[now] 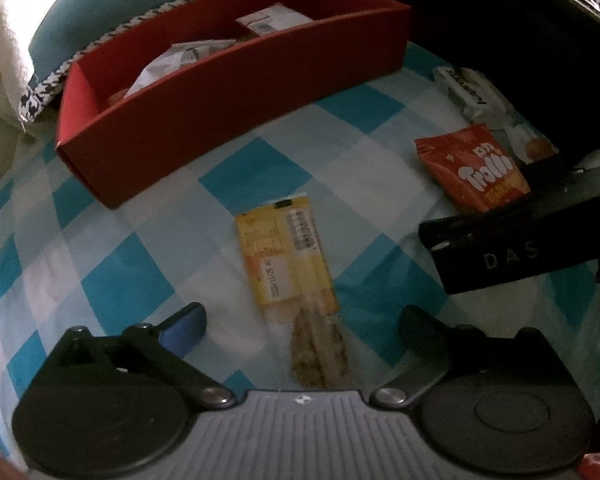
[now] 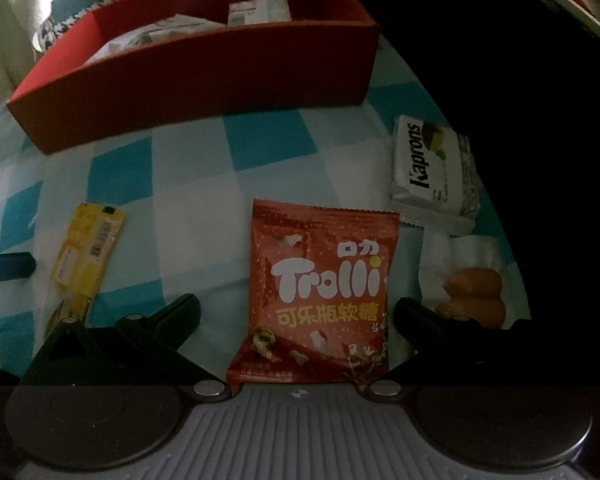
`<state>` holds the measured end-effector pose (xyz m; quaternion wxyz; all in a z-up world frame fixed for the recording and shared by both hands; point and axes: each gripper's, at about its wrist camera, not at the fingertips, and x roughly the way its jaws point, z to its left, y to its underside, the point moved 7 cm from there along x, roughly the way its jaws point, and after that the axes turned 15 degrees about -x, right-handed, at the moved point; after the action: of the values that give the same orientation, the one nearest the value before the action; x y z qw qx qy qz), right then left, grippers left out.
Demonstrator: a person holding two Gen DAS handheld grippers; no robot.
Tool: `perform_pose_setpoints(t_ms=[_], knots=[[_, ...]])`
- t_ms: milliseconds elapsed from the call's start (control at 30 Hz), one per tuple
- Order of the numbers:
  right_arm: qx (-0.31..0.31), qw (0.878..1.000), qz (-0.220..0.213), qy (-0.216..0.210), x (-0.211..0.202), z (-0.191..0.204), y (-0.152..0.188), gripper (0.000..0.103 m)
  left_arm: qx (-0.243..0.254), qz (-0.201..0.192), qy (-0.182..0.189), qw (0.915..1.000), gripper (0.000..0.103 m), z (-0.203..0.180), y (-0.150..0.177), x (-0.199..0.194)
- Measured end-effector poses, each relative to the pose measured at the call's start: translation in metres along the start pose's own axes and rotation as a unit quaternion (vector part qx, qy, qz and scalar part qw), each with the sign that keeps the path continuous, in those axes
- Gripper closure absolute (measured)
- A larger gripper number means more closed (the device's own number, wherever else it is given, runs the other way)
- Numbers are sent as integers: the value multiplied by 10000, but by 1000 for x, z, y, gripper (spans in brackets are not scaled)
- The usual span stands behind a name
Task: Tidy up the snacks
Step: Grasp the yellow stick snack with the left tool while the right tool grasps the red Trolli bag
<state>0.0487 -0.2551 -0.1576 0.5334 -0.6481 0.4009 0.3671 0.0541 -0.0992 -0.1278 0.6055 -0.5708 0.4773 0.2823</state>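
My left claw was spread wide, nothing clamped. The yellow snack bar lay flat on the blue-and-white checked cloth between the fingers, its clear end with the brown bar nearest the claw body, neither finger touching it. One finger had a blue pad, the other was black.

My right claw was also wide apart and gripped nothing. The red Trolli bag lay face up between its fingers, lower edge at the claw body; the pads did not press on it. In the left wrist view the same bag sat off to the right, partly behind the right claw's black body marked "DAS".

The white Kaprons pack lay just beyond and to the right of the Trolli bag, near it; I could not tell whether they touched. A clear wrapper with brown buns sat just right of the Trolli bag, beside the right finger, below the Kaprons pack. In the right wrist view the yellow bar lay well to the left.

The red box stood on the cloth behind all of these, open on top, apart from the loose snacks. Inside it I saw a crumpled white packet and a small white pack with print, too blurred to read. A black-and-white patterned edge showed behind the box, far left.
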Motion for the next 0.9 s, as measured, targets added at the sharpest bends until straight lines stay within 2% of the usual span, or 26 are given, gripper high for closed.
perform_pose_setpoints(t_ms=[100, 167, 267, 300, 333, 400, 533, 900], knots=[[-97, 9999, 105, -66, -1, 0, 0, 1, -68, 18, -39, 10000, 5, 0, -2, 0], [-131, 9998, 115, -51, -2, -1, -2, 8, -130, 13, -88, 9999, 10, 1, -3, -1], [-196, 9998, 46, -88, -12, -2, -3, 27, -272, -53, -131, 9995, 37, 5, -8, -8], [-173, 9997, 10, -166, -17, -1, -3, 33, -309, -71, -107, 9994, 52, 6, -10, -11], [-173, 9997, 10, -166, -17, -1, -3, 35, -339, -88, -138, 9993, 62, 7, -11, -12], [-272, 9996, 45, -115, -19, 3, -2, 36, -464, -77, -99, 9988, 69, 11, -13, -15], [-358, 9993, -10, -147, -28, 10, -3, 38, -508, -66, -93, 9986, 72, 12, -14, -18], [-157, 9982, -546, -195, -54, 6, -23, 38, -439, -574, 54, 9974, 74, 11, -31, -48]])
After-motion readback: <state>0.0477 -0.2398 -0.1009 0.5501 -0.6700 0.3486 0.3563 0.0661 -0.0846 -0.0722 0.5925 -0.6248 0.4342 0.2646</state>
